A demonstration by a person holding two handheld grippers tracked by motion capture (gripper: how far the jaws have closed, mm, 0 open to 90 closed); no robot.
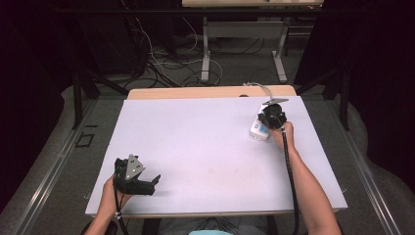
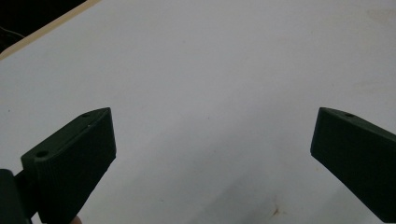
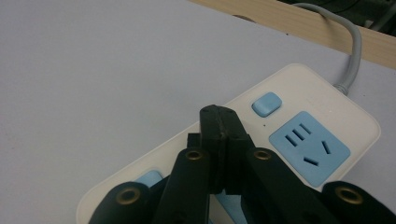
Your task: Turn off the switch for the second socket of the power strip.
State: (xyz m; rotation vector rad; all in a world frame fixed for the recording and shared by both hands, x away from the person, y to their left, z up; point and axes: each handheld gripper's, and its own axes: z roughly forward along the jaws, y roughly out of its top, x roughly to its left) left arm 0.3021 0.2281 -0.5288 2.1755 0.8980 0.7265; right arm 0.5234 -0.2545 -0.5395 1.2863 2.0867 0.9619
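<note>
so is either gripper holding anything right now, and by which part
Nothing is held. The right gripper is shut with nothing between its jaws, over the power strip. The left gripper is open over the bare table.

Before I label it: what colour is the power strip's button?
Light blue button on the white power strip, clearest in the right gripper view.

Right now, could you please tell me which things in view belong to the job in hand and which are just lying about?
In the job:
- white power strip with its blue switch
- right hand-held gripper, jaws shut, over the strip
- strip's grey cord

Lying about:
- left hand-held gripper, open, idle at the near left of the table
- cables on the floor
</note>
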